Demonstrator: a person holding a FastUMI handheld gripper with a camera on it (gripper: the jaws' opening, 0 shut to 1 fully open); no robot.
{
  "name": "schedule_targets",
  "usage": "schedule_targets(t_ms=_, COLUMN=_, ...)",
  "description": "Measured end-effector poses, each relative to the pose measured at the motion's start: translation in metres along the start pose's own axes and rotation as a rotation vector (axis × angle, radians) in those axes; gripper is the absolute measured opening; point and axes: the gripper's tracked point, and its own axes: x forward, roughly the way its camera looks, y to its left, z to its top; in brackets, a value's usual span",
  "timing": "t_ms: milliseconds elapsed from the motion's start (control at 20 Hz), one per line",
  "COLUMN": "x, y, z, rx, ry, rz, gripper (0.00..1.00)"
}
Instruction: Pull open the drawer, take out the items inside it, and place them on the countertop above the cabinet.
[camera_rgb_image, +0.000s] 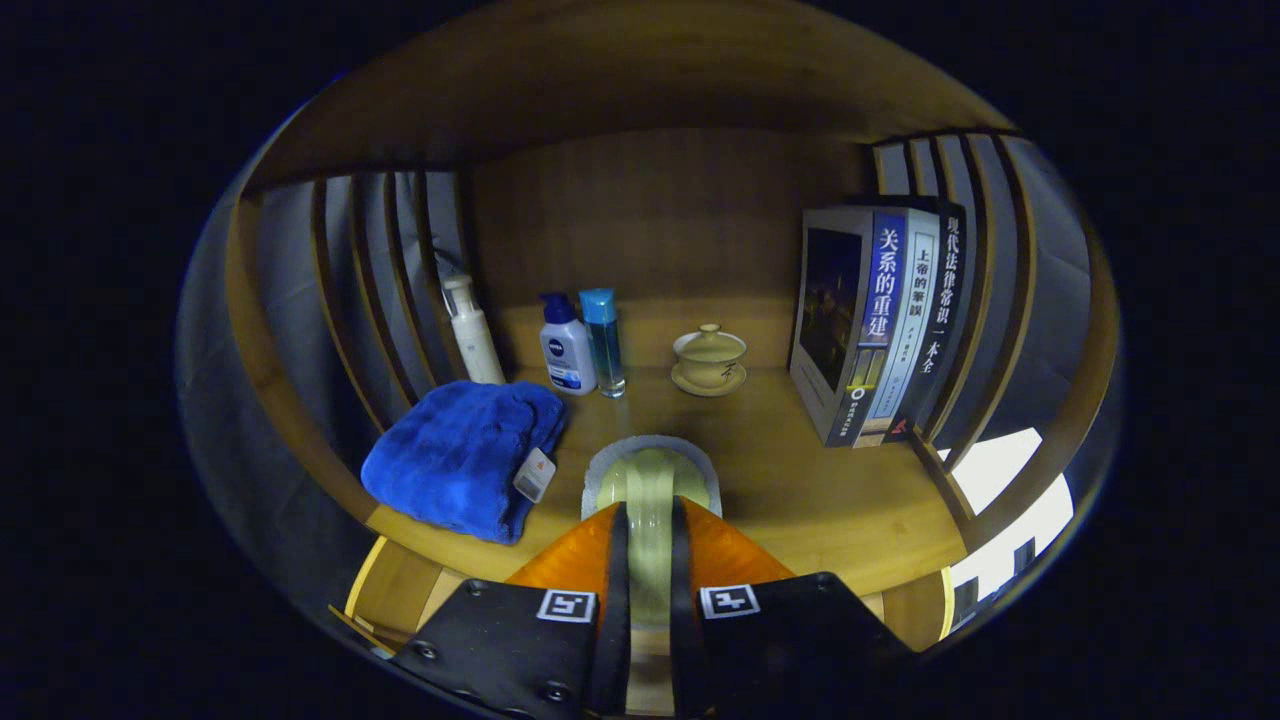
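Observation:
My gripper (650, 512) is shut on a pale yellow-green round item with a grey rim (650, 468), perhaps a roll of tape seen edge-on. Both black pads press its sides, and it sticks out ahead of the orange fingers (560, 560). The item hangs over the front part of the wooden countertop (800, 480). I cannot tell whether it touches the wood. Below the countertop's front edge a strip of the wooden cabinet (400, 590) shows beside the fingers.
A folded blue towel (460, 455) lies left of the fingers. At the back stand a white pump bottle (472, 340), a white-and-blue bottle (566, 350), a clear blue bottle (604, 340) and a lidded tea cup on a saucer (709, 360). Upright books (880, 320) stand right. Slatted sides close in the shelf.

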Motion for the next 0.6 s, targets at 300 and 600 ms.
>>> schedule_targets(t_ms=300, x=0.032, y=-0.006, z=-0.010, rx=0.017, ry=0.078, rz=-0.025, gripper=0.25)
schedule_targets(t_ms=600, x=0.049, y=-0.013, z=-0.015, rx=0.036, ry=0.111, rz=-0.047, gripper=0.28)
